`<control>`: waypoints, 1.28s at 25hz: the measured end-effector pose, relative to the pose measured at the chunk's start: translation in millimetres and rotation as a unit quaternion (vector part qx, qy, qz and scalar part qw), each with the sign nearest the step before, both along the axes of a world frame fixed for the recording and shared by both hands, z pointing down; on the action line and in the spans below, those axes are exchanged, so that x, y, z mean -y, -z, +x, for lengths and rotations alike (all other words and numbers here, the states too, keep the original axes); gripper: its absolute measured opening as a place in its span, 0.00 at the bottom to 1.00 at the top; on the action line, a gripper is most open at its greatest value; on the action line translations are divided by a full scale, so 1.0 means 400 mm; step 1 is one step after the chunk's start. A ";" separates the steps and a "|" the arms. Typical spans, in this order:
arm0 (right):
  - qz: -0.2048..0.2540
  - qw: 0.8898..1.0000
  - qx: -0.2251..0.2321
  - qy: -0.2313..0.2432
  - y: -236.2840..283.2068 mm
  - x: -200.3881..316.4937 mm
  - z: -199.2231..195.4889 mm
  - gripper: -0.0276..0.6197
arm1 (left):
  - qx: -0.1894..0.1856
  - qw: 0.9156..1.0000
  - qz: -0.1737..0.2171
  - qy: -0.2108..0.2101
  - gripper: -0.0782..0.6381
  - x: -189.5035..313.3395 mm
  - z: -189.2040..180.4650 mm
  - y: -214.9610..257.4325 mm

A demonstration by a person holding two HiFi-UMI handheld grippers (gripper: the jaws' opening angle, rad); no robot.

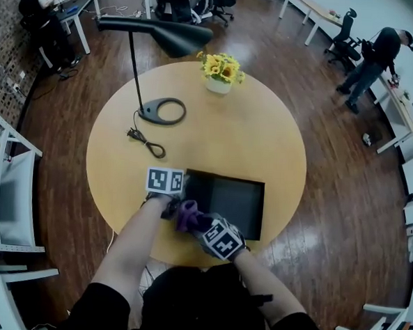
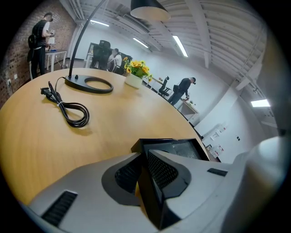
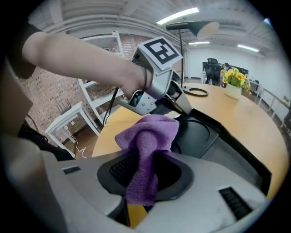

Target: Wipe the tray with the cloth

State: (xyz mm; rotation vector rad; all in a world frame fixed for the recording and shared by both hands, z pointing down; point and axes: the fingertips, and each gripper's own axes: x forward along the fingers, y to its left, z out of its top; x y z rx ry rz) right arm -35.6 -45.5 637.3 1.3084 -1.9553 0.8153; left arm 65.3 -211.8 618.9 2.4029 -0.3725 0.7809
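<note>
Biggest thing here is the round wooden table (image 1: 263, 143). A black lamp (image 1: 158, 36) stands on its far left part, with a ring-shaped base. The black tray (image 1: 228, 204) lies flat by the near edge, right in front of the person.

There are 2 grippers, both at the tray's near-left corner. The left gripper (image 2: 144, 157) has its jaws clamped on the tray's rim there; in the left gripper view the dark wall sits pinched right between them. The right gripper (image 3: 150, 168) is just beside it, and its jaws are squeezed on the purple cloth (image 3: 148, 136).

A white pot of yellow flowers (image 1: 221, 70) is at the table's far side, well away from the tray.

The cloth sticks out past the right jaws in a bunched wad over the tray's near-left corner. Can't tell if it's actually touching the tray surface.

Smallest bit: a black cord (image 1: 146, 142) coiled near the lamp base.
</note>
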 end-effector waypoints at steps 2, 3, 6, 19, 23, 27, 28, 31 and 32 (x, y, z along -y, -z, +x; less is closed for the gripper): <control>0.007 1.000 -0.012 0.007 0.008 -0.020 0.018 0.21 | 0.001 1.000 0.000 -0.001 0.17 0.000 -0.003 0.000; 0.012 1.000 -0.020 0.012 0.012 -0.032 0.027 0.21 | 0.001 1.000 -0.001 -0.001 0.17 0.000 -0.005 0.000; 0.022 0.999 -0.046 0.012 0.012 -0.069 0.062 0.21 | 0.002 1.000 0.003 0.002 0.17 0.004 -0.006 0.003; 0.039 0.990 -0.009 -0.138 0.005 -0.073 0.225 0.21 | -0.013 0.999 0.027 -0.019 0.24 -0.031 -0.027 0.018; 0.011 0.973 0.004 -0.229 -0.006 -0.009 0.320 0.21 | 0.007 0.997 0.045 -0.059 0.37 -0.104 -0.052 0.021; -0.017 0.969 -0.018 -0.247 0.010 0.101 0.324 0.21 | 0.047 0.991 0.077 -0.096 0.37 -0.158 -0.077 -0.015; -0.029 0.966 -0.018 -0.256 0.005 0.117 0.325 0.21 | 0.057 0.989 0.084 -0.107 0.37 -0.166 -0.079 -0.023; -0.061 0.960 -0.007 -0.273 -0.015 0.131 0.323 0.21 | 0.053 0.991 0.066 -0.102 0.36 -0.169 -0.085 -0.033; -0.062 0.960 -0.008 -0.274 -0.016 0.134 0.325 0.21 | 0.046 0.994 0.050 -0.091 0.35 -0.165 -0.088 -0.035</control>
